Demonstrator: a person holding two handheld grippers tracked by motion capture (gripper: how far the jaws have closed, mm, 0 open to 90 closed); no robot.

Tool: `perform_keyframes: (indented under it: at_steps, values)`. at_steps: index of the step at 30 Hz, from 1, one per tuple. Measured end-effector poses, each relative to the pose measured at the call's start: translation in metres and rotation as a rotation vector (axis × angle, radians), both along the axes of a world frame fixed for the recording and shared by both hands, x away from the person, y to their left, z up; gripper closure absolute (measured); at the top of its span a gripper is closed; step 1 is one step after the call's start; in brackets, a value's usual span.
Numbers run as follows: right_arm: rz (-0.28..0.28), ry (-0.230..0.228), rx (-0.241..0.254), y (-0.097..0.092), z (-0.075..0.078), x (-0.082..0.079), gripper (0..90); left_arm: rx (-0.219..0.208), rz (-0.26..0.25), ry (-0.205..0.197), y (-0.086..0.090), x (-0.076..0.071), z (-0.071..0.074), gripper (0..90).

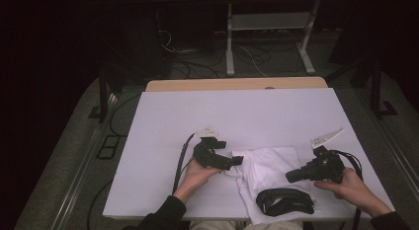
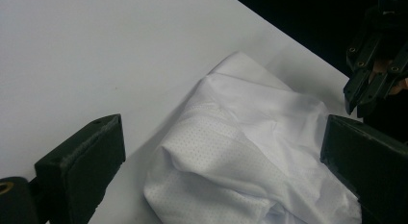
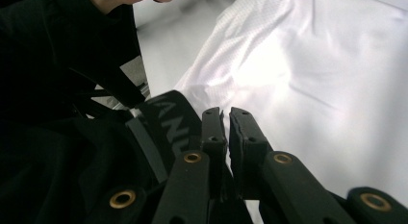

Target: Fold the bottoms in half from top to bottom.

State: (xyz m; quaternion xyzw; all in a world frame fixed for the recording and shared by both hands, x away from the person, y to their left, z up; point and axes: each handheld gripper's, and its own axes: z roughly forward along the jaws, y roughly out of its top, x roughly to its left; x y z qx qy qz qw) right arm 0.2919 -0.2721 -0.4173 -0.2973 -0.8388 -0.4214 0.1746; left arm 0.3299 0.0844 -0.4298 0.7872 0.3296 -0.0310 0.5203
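- Lying crumpled on the near right part of the white table top (image 1: 163, 141), the white mesh-fabric garment (image 1: 269, 173) is a loose heap rather than a flat or folded shape; its black elastic waistband (image 1: 285, 201) curls at the near edge, closest to the person.
- The left gripper (image 1: 236, 161) sits at the heap's left edge. In the left gripper view its two black jaws stand wide apart, one on each side of the picture, with the garment (image 2: 240, 152) between and beyond them; the pads press on nothing, so it holds nothing.
- The right gripper (image 1: 291, 176) hovers over the right side of the heap, pointing left. In the right gripper view its jaws (image 3: 227, 130) are drawn almost together, with only a thin slit between the tips. No fold of cloth can be made out in that slit, so it looks closed on nothing, just above the garment (image 3: 312, 75) and beside the waistband (image 3: 166, 123).
- The left hand (image 1: 197, 174) and the right hand (image 1: 348, 185) each hold a gripper from the table's near edge, sleeves dark.
- Judged from this, the work on the garment, which looks like straightening or folding it, is at an early stage: the cloth is bunched, with deep creases and one layer flopped over another.
- Nothing looks finished. Left to do: get a firm pinch on an edge with each gripper, pull the cloth flat, then fold it.
- A likely snag: the thin mesh may slip from a shallow pinch.
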Motion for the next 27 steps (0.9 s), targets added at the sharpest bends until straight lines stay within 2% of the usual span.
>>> perform_keyframes:
  at_steps: [13, 20, 27]
  values:
    - [0.061, 0.014, -0.033, 0.026, -0.007, -0.006, 85.7, -0.002, 0.001, 0.009, -0.001, 0.001, -0.001, 0.1]
    - [0.120, 0.028, -0.045, 0.035, -0.011, -0.013, 86.4, -0.004, 0.001, 0.012, -0.001, 0.001, -0.001, 0.0]
    - [0.182, 0.043, -0.088, 0.042, -0.019, -0.021, 88.2, -0.002, 0.000, 0.016, -0.001, 0.001, -0.002, 0.0]
